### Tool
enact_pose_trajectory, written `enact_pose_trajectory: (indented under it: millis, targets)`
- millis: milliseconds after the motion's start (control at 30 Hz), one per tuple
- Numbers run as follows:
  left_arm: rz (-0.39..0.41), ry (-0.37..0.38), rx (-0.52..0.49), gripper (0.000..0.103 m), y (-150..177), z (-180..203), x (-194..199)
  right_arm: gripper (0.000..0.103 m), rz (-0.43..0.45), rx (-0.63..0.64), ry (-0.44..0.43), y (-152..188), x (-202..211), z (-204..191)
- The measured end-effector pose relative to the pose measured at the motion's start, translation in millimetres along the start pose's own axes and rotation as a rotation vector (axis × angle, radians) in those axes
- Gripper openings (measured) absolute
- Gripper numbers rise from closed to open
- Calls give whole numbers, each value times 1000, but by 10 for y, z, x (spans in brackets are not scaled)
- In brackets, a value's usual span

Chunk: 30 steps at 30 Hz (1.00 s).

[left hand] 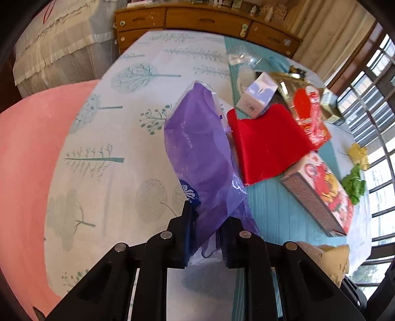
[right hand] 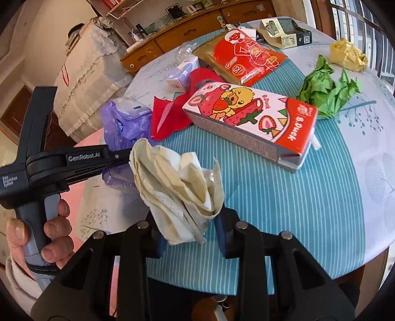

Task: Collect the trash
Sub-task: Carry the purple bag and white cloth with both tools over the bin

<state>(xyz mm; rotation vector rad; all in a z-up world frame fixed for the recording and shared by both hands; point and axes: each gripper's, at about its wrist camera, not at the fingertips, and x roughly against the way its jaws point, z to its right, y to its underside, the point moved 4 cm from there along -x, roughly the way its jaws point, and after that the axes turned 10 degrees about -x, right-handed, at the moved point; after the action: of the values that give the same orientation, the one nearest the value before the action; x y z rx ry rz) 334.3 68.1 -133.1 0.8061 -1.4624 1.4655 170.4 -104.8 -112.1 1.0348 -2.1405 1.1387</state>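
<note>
My left gripper is shut on a purple plastic bag and holds it up over the table's left side. The bag also shows in the right wrist view, with the left gripper's body beside it. My right gripper is shut on a crumpled cream paper wad, held above the striped teal mat near the table's front edge.
On the round table lie a B.Duck strawberry box, a red cloth, a red snack packet, a small white-purple box, crumpled green paper, crumpled yellow paper and a dark carton. A wooden sideboard stands behind.
</note>
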Motion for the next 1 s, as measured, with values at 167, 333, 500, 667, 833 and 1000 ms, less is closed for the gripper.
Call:
enact_pose_trajectory:
  millis: [167, 333, 500, 667, 833, 1000]
  targets:
    - [90, -5, -70, 18, 212, 146, 615, 28, 52, -13, -60, 13, 453, 55]
    - [164, 8, -178, 18, 611, 369, 1240, 28, 97, 29, -121, 162, 1030, 78]
    - [173, 30, -284, 18, 1237, 601, 1639, 28, 91, 95, -159, 551, 1520, 104]
    - [129, 82, -364, 18, 1942, 875, 1643, 28, 47, 138, -155, 1041, 1710, 256]
    - [25, 123, -419, 18, 2509, 1083, 1271, 28, -11, 129, -98, 1405, 1552, 586]
    - [-95, 146, -431, 18, 2929, 1177, 699, 28, -108, 61, -2, 1643, 1123, 1032]
